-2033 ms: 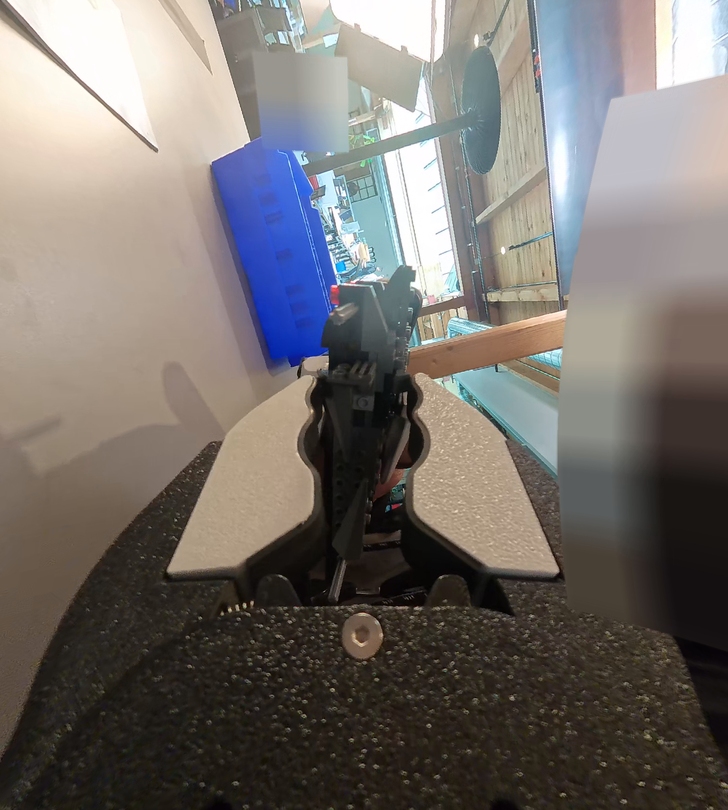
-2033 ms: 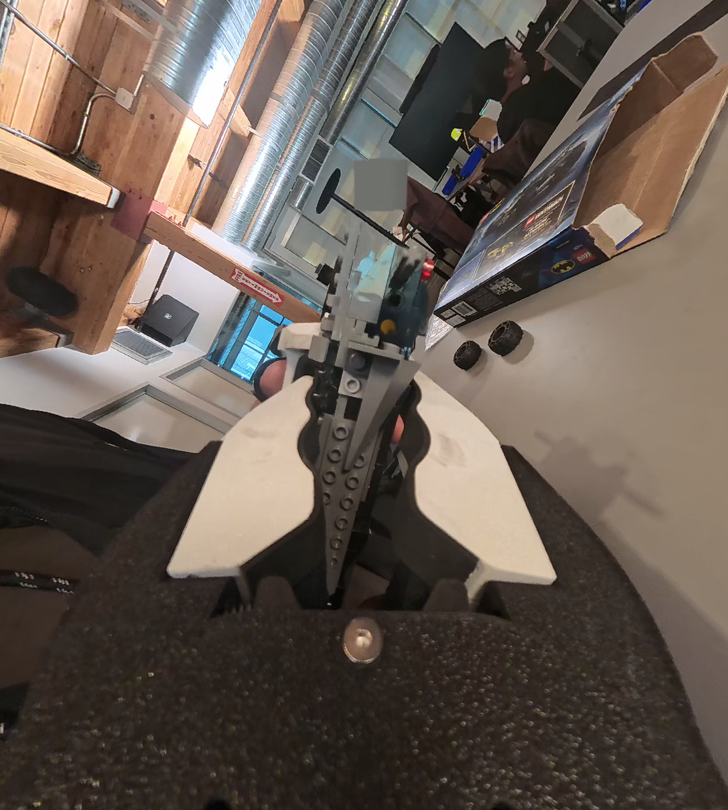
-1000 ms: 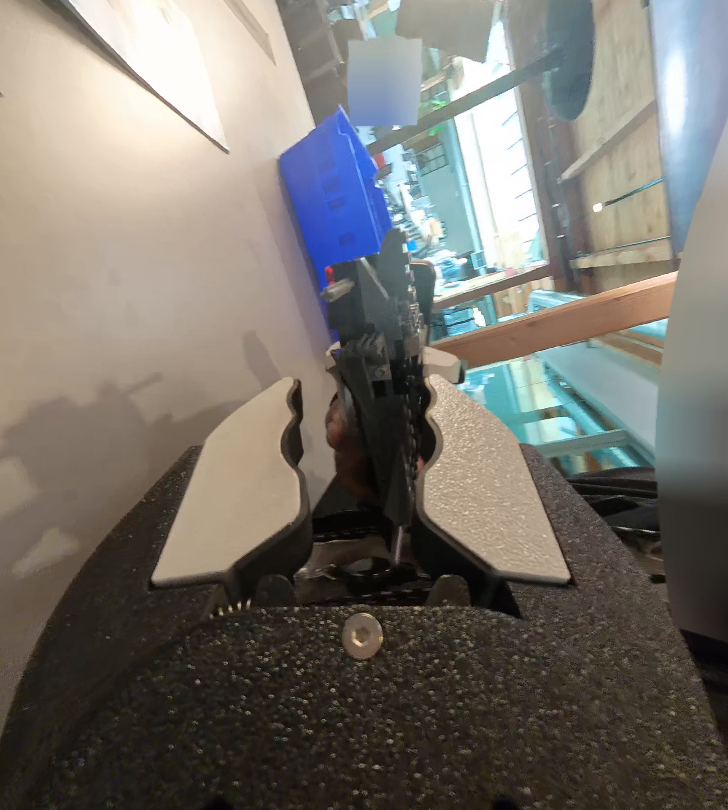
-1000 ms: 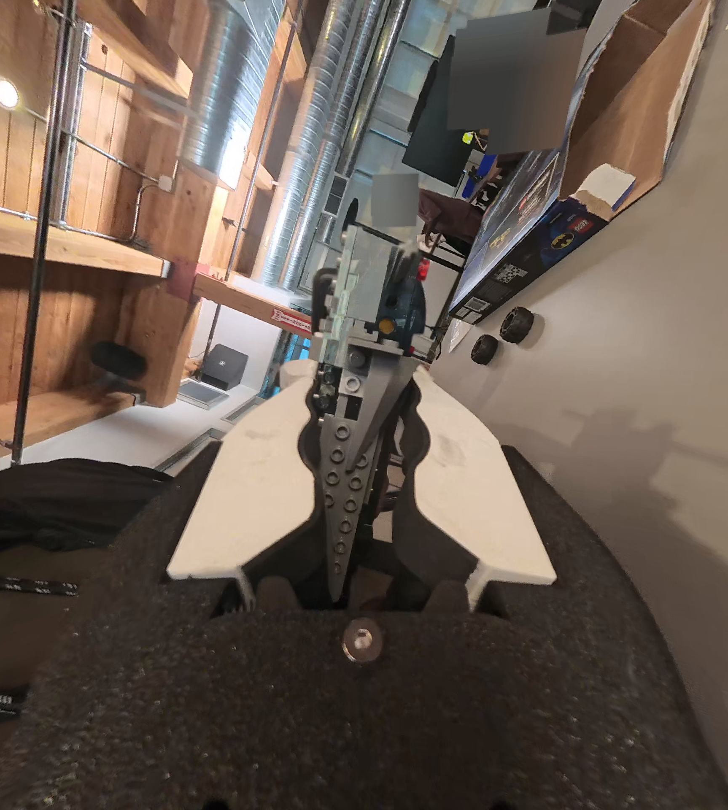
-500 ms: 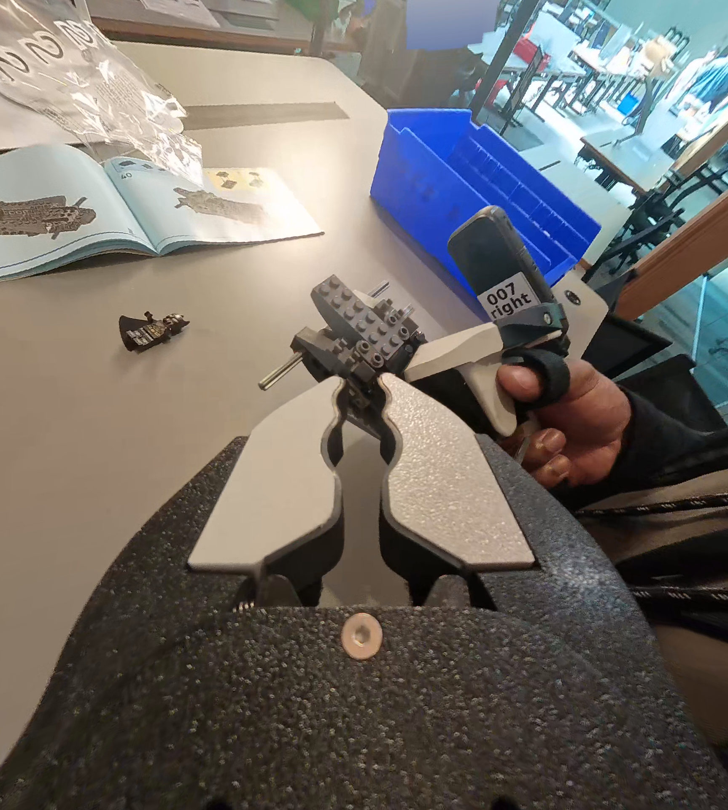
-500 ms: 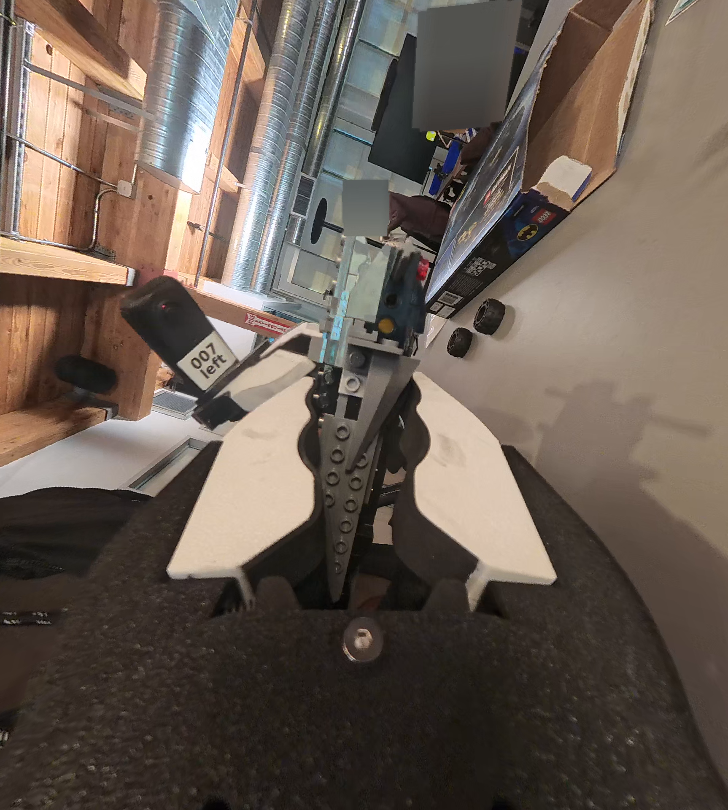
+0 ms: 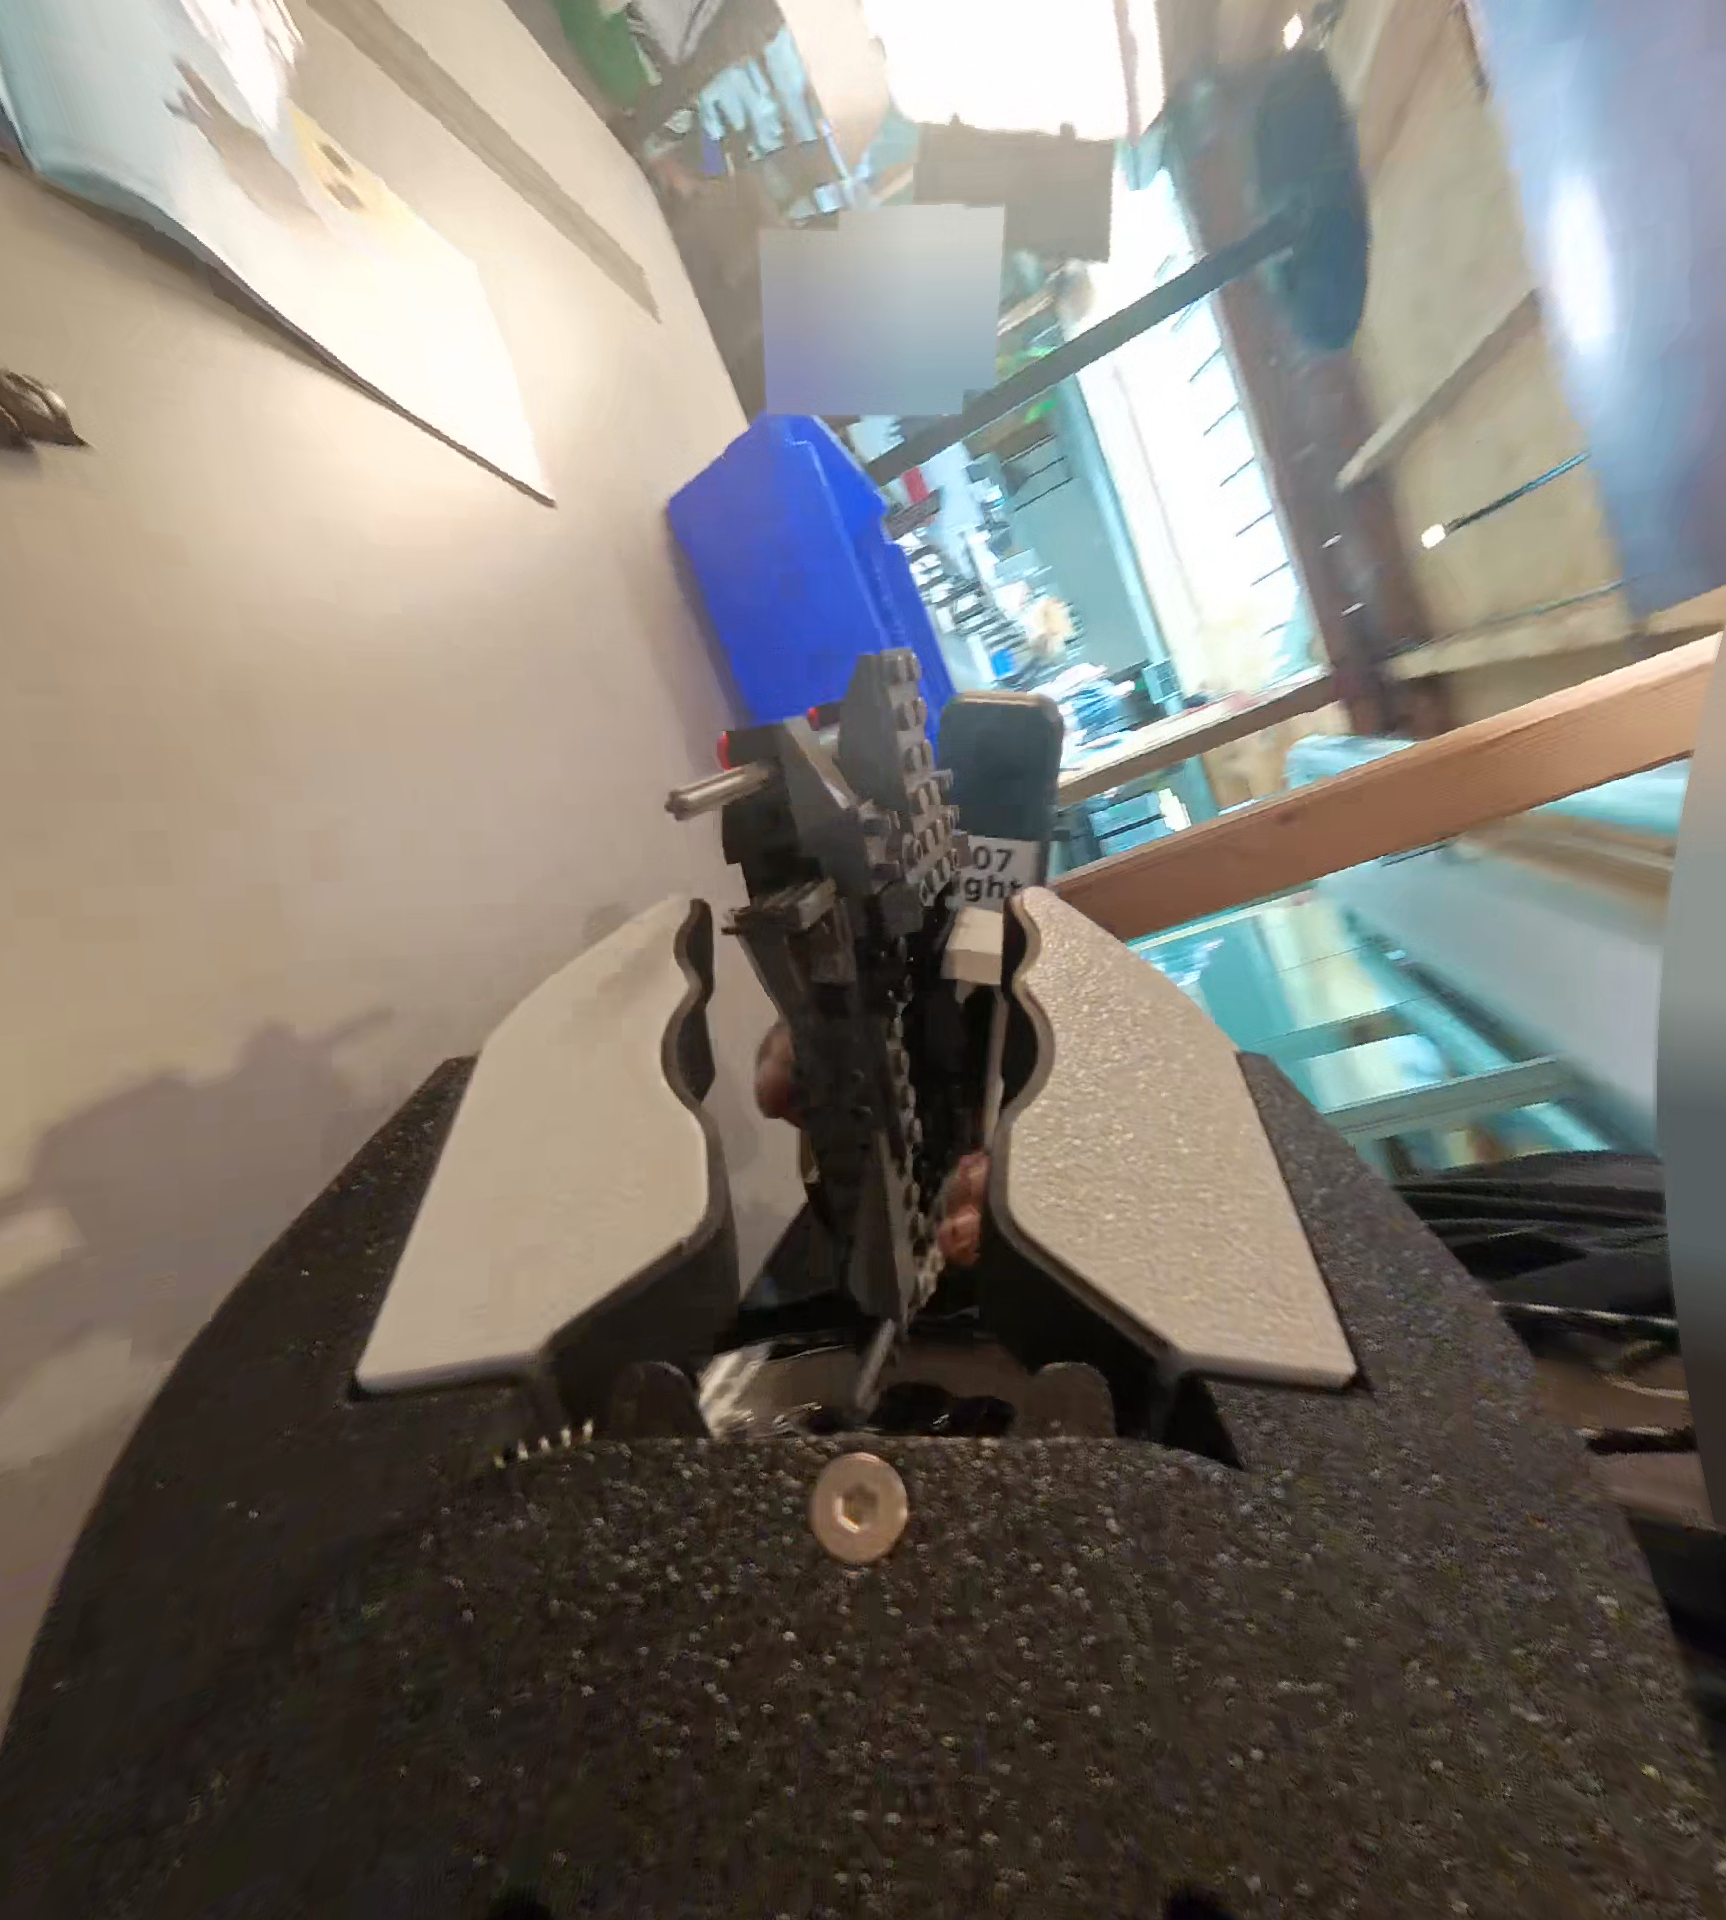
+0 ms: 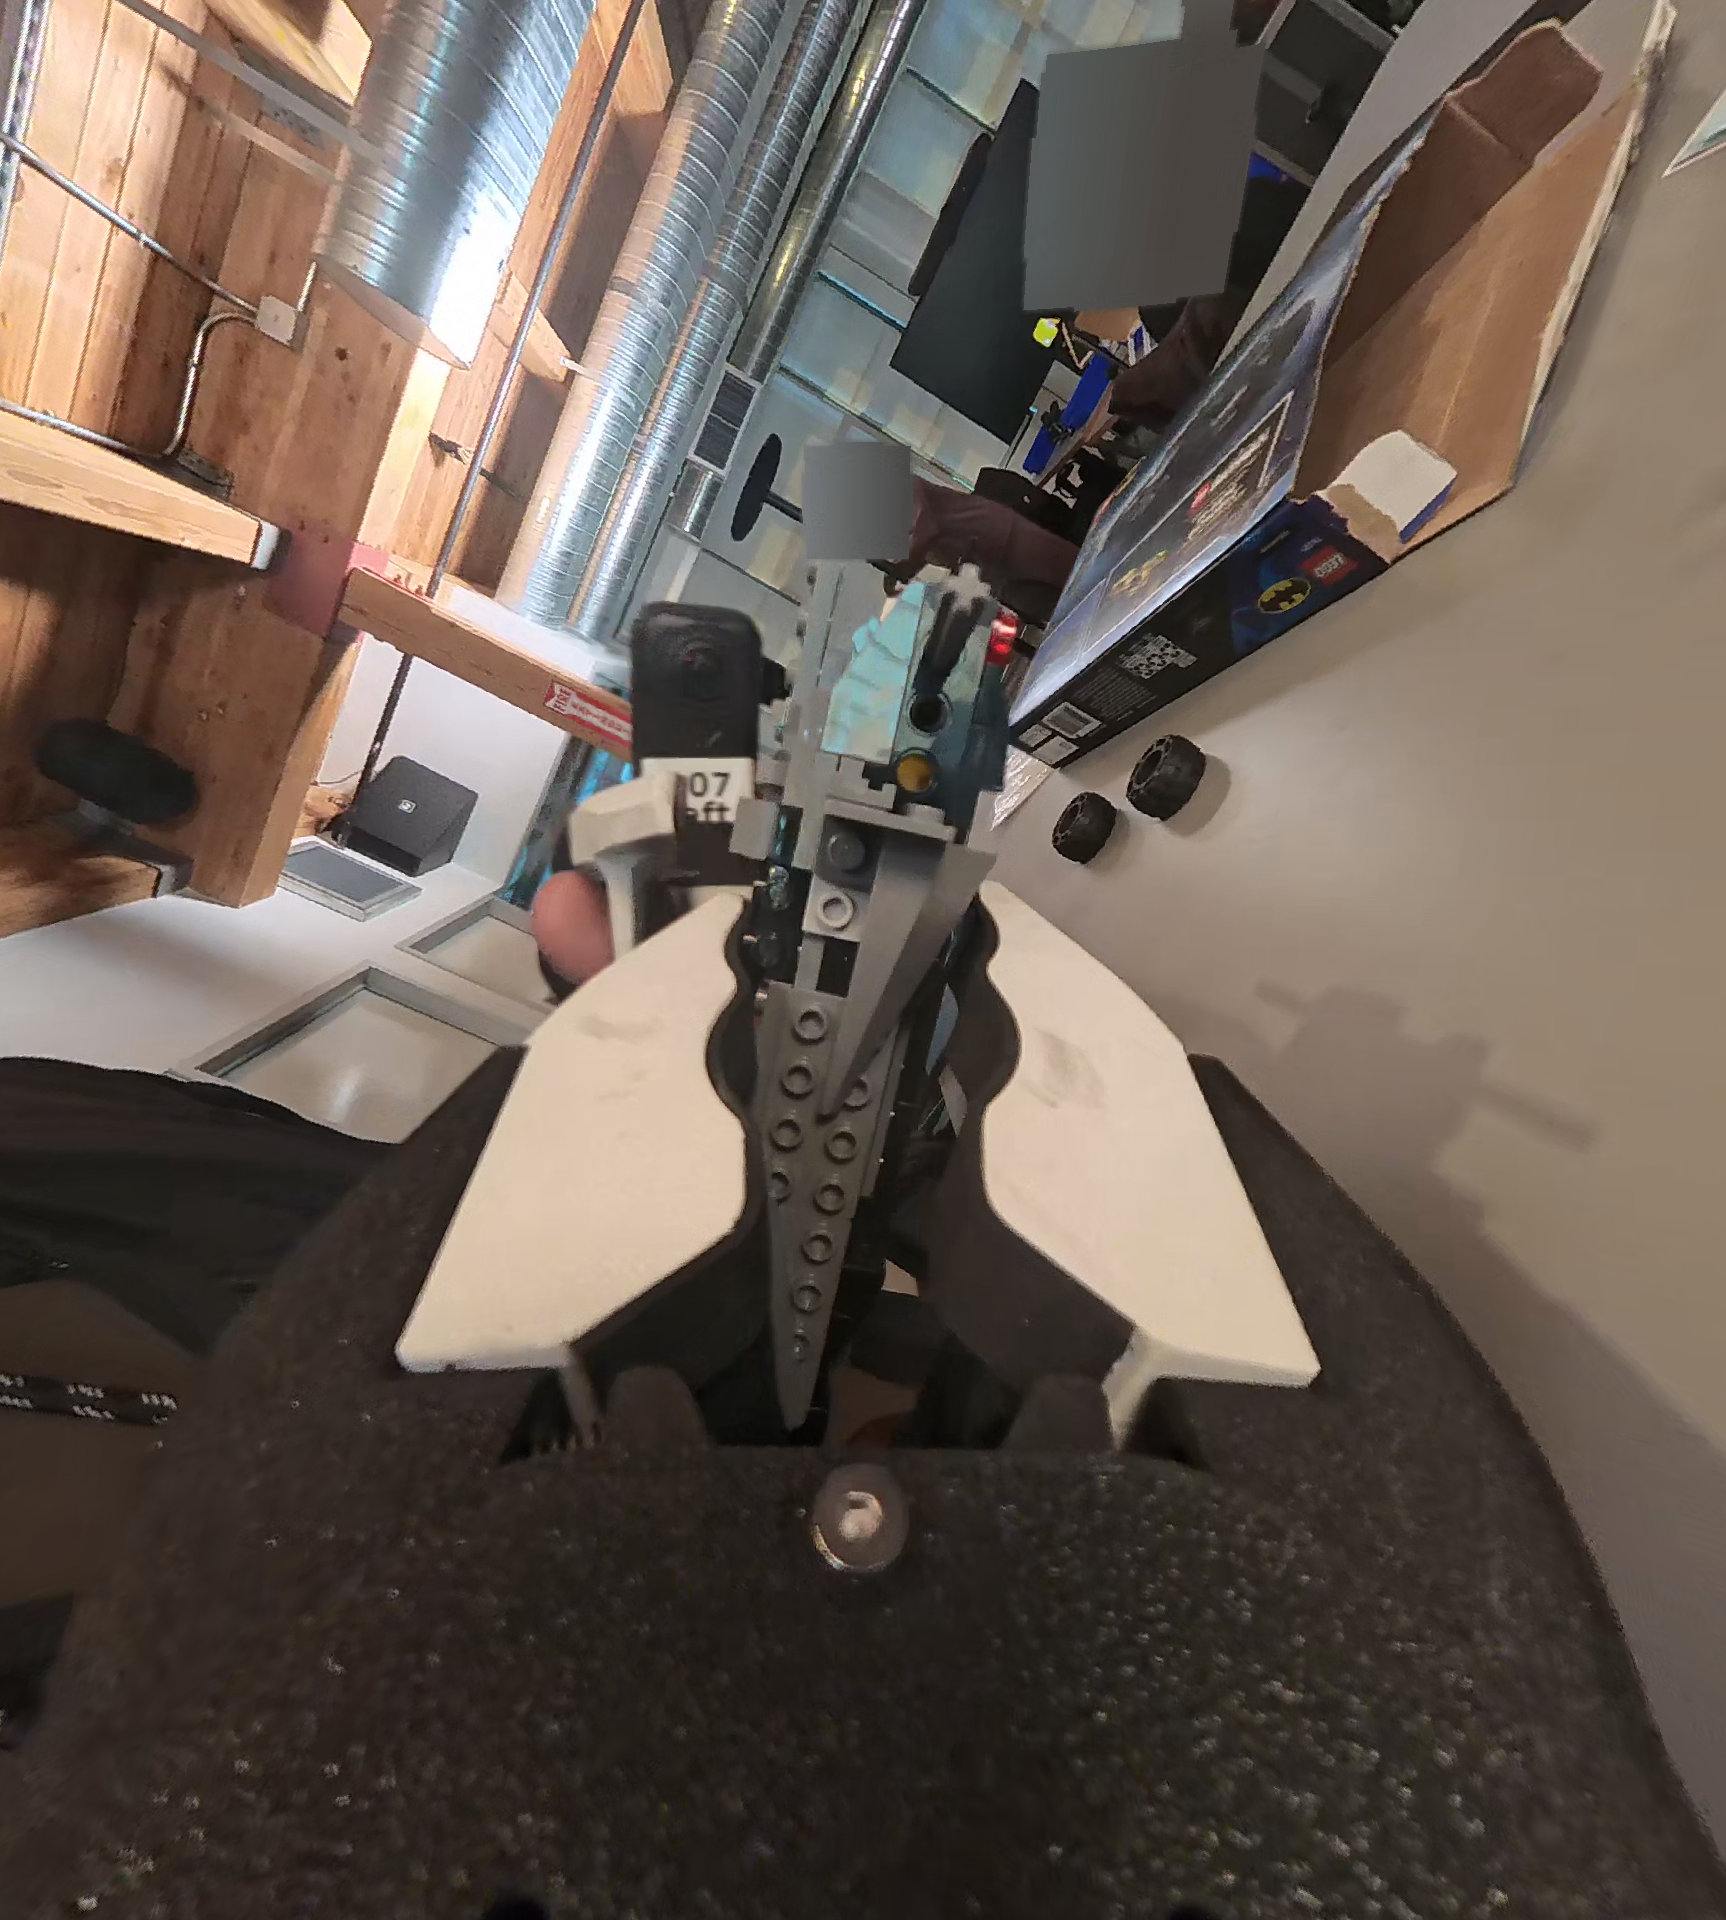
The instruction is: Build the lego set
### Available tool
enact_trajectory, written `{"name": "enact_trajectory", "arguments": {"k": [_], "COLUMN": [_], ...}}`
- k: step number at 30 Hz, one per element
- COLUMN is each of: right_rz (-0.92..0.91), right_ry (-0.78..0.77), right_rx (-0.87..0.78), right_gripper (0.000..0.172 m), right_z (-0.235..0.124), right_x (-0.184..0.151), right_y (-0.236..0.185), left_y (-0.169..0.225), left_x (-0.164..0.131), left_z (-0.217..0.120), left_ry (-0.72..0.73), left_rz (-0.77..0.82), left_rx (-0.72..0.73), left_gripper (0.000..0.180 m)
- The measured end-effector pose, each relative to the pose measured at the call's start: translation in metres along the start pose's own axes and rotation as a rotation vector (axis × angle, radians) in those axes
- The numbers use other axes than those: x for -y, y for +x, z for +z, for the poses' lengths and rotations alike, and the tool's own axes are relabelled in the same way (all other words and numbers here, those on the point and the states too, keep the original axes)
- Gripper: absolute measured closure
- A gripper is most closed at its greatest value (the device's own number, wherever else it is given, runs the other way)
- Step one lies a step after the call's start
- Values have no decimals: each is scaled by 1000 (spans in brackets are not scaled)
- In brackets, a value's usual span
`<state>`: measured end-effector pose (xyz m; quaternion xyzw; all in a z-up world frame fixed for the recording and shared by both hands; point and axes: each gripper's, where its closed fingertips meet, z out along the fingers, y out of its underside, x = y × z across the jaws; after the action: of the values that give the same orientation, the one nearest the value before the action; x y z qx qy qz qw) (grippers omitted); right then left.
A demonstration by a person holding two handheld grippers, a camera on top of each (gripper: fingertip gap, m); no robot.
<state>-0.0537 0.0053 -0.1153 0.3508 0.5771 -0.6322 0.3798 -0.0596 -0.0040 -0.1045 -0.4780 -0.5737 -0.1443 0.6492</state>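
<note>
Item: grey brick model (image 8: 843,1039), stiff, light, studs likely to pop apart. My right gripper (image 8: 864,997) clamps its tapered plate; my left gripper (image 7: 854,971) stands open around it, off the grey table (image 8: 1461,831).

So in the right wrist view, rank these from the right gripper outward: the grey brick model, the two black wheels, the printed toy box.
1. Grey brick model: clamped between the right gripper's fingers.
2. Two black wheels: loose on the table, ahead and to the right; the pair is too close to call.
3. Printed toy box: beyond the wheels, farther along the table.
</note>
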Motion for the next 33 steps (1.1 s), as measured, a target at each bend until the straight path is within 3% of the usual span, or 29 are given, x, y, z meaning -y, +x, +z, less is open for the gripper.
{"name": "enact_trajectory", "arguments": {"k": [3, 6, 22, 33], "right_rz": [-19, -36, -146, -145], "right_ry": [-4, -7, 104, 142], "right_rx": [28, 53, 323, 427], "right_gripper": [138, 138, 138, 138], "right_z": [1, 2, -13, -24], "right_x": [-2, -3, 6, 7], "right_y": [-6, -10, -42, -52], "left_y": [3, 4, 37, 49], "left_x": [-2, -3, -11, -15], "left_z": [0, -1, 5, 10], "left_ry": [10, 5, -63, -50], "left_rz": [-89, -82, 227, 346], "left_rx": [-77, -91, -52, -52], "left_gripper": [131, 141, 135, 135]}}
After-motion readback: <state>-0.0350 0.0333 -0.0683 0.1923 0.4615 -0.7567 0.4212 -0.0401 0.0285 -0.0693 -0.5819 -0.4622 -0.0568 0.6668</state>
